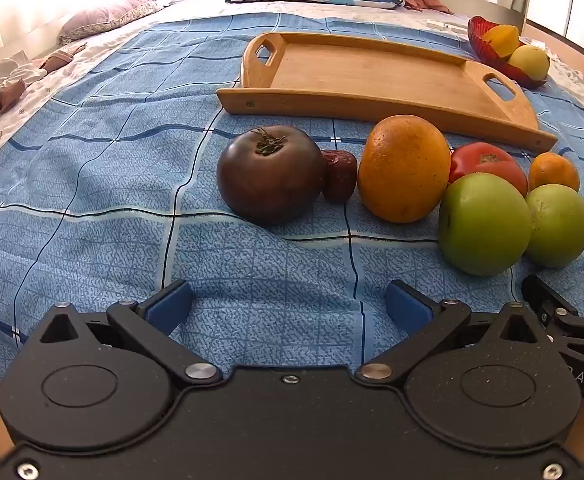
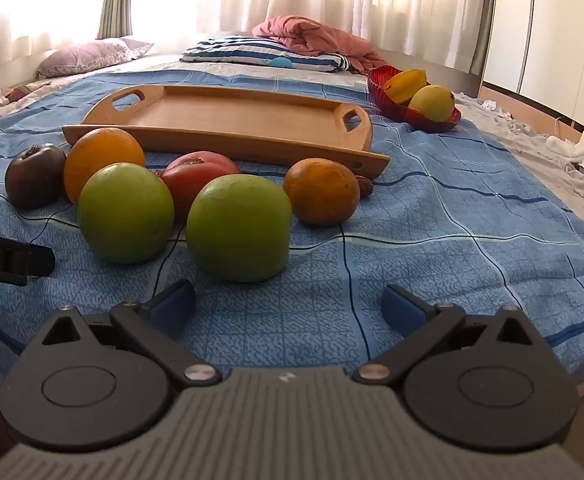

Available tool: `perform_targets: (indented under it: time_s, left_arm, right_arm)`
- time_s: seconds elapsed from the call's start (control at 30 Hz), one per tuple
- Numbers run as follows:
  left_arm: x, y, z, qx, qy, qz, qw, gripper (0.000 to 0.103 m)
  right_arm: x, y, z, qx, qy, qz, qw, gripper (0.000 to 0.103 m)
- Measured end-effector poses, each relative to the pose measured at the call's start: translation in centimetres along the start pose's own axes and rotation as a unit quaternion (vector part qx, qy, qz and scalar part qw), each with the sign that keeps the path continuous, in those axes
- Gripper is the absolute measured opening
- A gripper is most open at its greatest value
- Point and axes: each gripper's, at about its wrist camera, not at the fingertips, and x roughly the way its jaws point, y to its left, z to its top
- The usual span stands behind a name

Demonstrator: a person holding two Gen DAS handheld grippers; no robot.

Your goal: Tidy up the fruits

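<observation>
Hovering low over a bed spread with a blue checked sheet (image 1: 91, 208), both grippers wait with nothing taken up. The left gripper (image 1: 287, 306) has its jaws spread wide and empty over bare cloth; the right gripper (image 2: 287, 306) likewise, jaws wide apart with nothing between them.

In the left wrist view the fruits lie in a loose cluster from twelve to two o'clock of the jaws: a dark brown tomato (image 1: 269, 174) at twelve, a small red jujube (image 1: 340, 176) touching its right side, then a large orange (image 1: 404, 168), a red tomato (image 1: 488, 164), a small tangerine (image 1: 554, 172) and two green apples (image 1: 484, 224) (image 1: 558, 226) pressed together at two o'clock. Beyond them, at one o'clock, stands the wooden tray (image 1: 372, 96) — empty, its long side towards the fruit, presumably the place where they are to go. A red glass dish (image 1: 480, 46) already holding yellow fruit sits further off at the tray's far right end.

From the right wrist view the nearer green apple (image 2: 237, 228) lies just ahead of the jaws at eleven o'clock, a fair first pick for that side. The dark tomato lies straight ahead of the left jaws. Everything rests on soft bedding, so round fruit may roll when nudged — a squared, centred approach seems wise. No fruit is yet on the tray, so the sorting looks barely begun.
</observation>
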Motion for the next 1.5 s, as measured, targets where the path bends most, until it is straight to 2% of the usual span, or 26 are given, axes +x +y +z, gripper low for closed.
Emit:
perform_targets:
  time_s: [0.03,1.5]
  left_arm:
    - [0.09,0.13,0.12,-0.005,0.009,-0.005,0.9999,0.103]
    - [0.03,0.15,0.08,-0.001,0.005,-0.001,1.0,0.103]
  right_arm:
    - [-0.03,0.01,0.0,0.001,-0.003,0.001,1.0,0.103]
    - [0.02,-0.2,0.12,-0.003,0.004,0.007,1.0,0.103]
